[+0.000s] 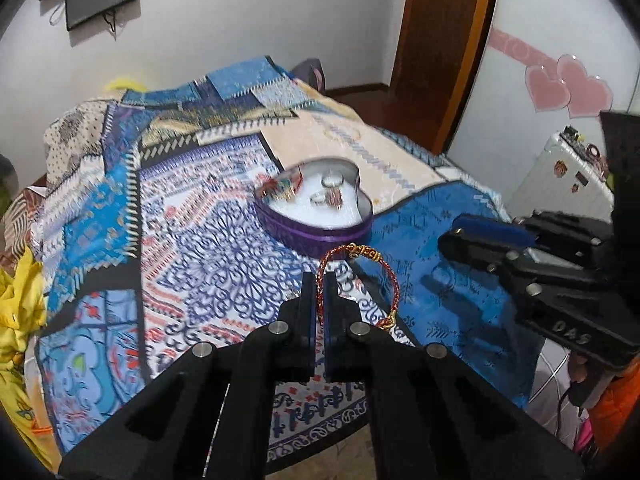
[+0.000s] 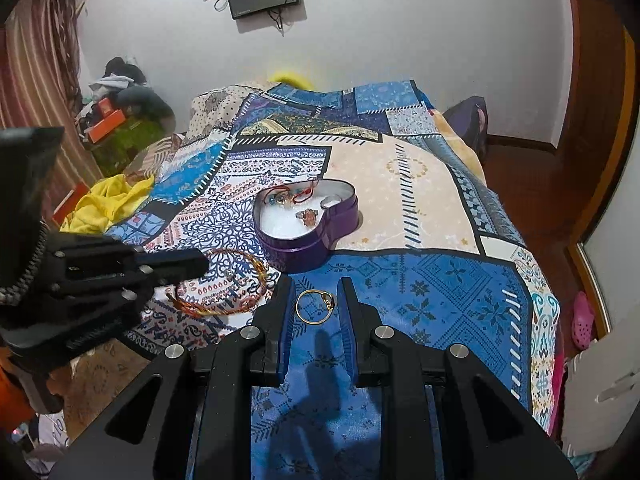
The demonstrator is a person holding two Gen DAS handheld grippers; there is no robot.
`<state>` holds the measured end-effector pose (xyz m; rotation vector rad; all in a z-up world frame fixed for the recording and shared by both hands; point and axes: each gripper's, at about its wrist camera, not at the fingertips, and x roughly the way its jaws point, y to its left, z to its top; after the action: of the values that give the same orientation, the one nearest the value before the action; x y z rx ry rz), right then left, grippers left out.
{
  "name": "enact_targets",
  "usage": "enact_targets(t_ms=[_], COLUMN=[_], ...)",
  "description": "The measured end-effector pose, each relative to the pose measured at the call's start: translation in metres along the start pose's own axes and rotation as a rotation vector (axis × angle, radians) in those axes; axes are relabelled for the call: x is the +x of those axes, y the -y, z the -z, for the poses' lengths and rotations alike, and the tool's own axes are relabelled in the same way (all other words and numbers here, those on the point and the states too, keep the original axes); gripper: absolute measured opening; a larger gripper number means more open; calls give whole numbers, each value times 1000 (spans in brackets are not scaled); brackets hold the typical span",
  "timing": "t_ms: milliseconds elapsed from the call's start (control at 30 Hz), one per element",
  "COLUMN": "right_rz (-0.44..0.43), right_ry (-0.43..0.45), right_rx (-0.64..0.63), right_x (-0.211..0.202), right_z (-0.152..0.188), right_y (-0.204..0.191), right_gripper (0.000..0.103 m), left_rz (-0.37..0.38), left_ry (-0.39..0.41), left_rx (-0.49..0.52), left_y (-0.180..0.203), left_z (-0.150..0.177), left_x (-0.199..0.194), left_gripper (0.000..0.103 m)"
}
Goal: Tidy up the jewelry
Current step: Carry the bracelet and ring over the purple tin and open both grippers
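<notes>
A purple heart-shaped tin [image 1: 320, 236] [image 2: 308, 248] with a white lining lies open on the patterned bedspread. It holds rings and a beaded bracelet. My left gripper [image 1: 319, 280] is shut on a red cord bracelet with gold beads [image 1: 362, 251] and holds it just in front of the tin; the bracelet also shows in the right wrist view [image 2: 224, 284]. My right gripper [image 2: 315, 286] is open, its fingers either side of a gold ring [image 2: 315, 306] lying on the blue patch of the spread. The right gripper also shows in the left wrist view [image 1: 472, 246].
The bed [image 2: 420, 184] fills the middle. A yellow cloth [image 2: 108, 200] lies at its left edge. A pile of clutter [image 2: 120, 120] stands by the curtain. A wooden door [image 1: 440, 48] and a white suitcase [image 1: 560, 176] stand to the right.
</notes>
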<state>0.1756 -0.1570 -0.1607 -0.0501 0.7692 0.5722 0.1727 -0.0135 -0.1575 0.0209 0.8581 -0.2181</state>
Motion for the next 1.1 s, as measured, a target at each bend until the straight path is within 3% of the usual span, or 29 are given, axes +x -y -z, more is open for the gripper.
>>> enact_targets(t_ms=[533,1100], right_rz=[-12,-25], right_ry=[52,37], right_rx=[-31,-34], right_x=[5,31], right_z=[-29,-45], right_y=[-11,-10], right_gripper=[19,19], left_rz=[-6,-6], left_ry=[64,74], left_rx=[-50,-67], left_y=[-24,-42], left_z=[-36,-59], left_x=[2,29], left_gripper=[1,1])
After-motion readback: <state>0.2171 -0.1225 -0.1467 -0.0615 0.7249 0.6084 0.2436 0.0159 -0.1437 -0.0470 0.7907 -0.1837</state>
